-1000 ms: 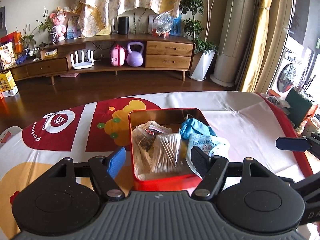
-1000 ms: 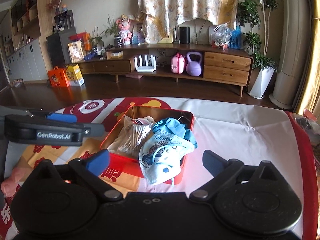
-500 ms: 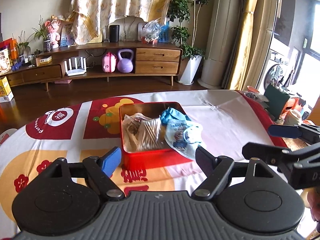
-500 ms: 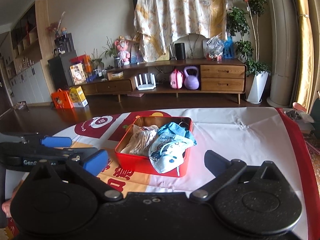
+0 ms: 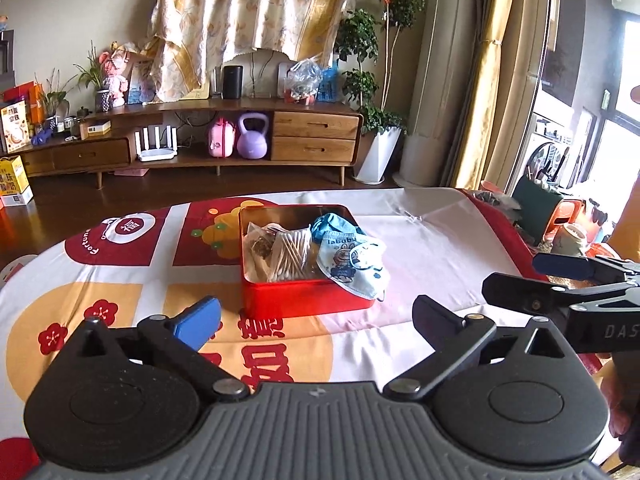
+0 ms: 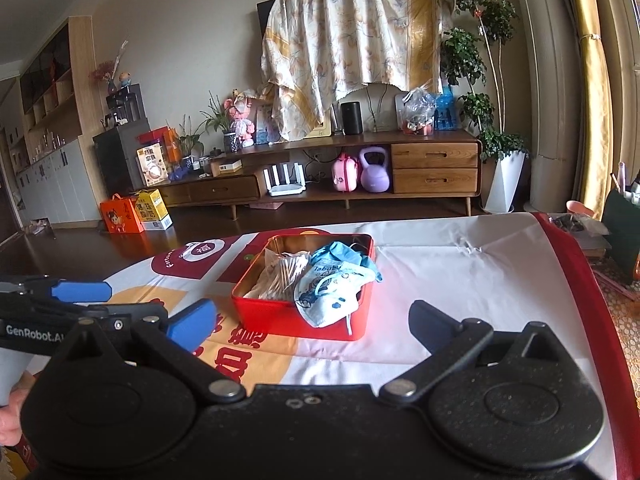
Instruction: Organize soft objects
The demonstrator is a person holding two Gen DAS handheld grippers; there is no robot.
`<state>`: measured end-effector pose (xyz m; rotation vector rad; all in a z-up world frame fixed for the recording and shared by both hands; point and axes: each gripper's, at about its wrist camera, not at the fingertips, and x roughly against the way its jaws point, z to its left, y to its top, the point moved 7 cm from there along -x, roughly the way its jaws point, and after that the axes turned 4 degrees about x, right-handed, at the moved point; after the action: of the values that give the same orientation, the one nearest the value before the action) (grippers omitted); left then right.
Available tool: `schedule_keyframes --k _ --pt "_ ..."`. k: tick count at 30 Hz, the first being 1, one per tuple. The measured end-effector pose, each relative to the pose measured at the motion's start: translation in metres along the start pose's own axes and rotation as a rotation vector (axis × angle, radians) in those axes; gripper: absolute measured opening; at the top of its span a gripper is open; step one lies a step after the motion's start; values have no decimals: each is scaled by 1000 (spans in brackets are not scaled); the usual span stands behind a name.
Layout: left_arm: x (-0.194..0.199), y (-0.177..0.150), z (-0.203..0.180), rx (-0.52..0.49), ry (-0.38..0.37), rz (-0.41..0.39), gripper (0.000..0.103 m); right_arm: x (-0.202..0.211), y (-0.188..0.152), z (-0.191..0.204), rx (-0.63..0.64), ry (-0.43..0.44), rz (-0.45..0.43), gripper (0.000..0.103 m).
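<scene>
Both grippers drawn back from the red rectangular metal tin (image 5: 304, 300), now well ahead of them on the red-and-white printed tablecloth (image 5: 432, 236), pale blue printed face mask (image 5: 352, 264) draped over its right rim, left gripper (image 5: 316, 320) opening wide, empty, right gripper (image 6: 312, 324) spread wide, empty.

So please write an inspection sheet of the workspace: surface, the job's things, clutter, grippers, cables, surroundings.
Surface: table under a white, red and orange printed cloth.
Job's things: red rectangular metal tin holding a clear bag of cotton swabs, a blue cloth and a pale blue printed face mask that hangs over its rim.
Clutter: nothing seen on the cloth.
Grippers: left gripper opening, empty; right gripper open, empty.
Cables: nothing seen.
Surroundings: wooden sideboard, purple kettlebell.
</scene>
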<state>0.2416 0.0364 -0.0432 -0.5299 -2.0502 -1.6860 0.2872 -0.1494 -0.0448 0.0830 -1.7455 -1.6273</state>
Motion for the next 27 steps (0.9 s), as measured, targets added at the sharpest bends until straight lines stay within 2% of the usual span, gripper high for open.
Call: schedule_keyframes --k 9,27 --pt "15 -16 -6 0 15 -20 103 10 -9 8 22 -10 -23 103" --pt "31 -23 -3 30 12 -32 103 24 -18 19 16 -4 -38 103"
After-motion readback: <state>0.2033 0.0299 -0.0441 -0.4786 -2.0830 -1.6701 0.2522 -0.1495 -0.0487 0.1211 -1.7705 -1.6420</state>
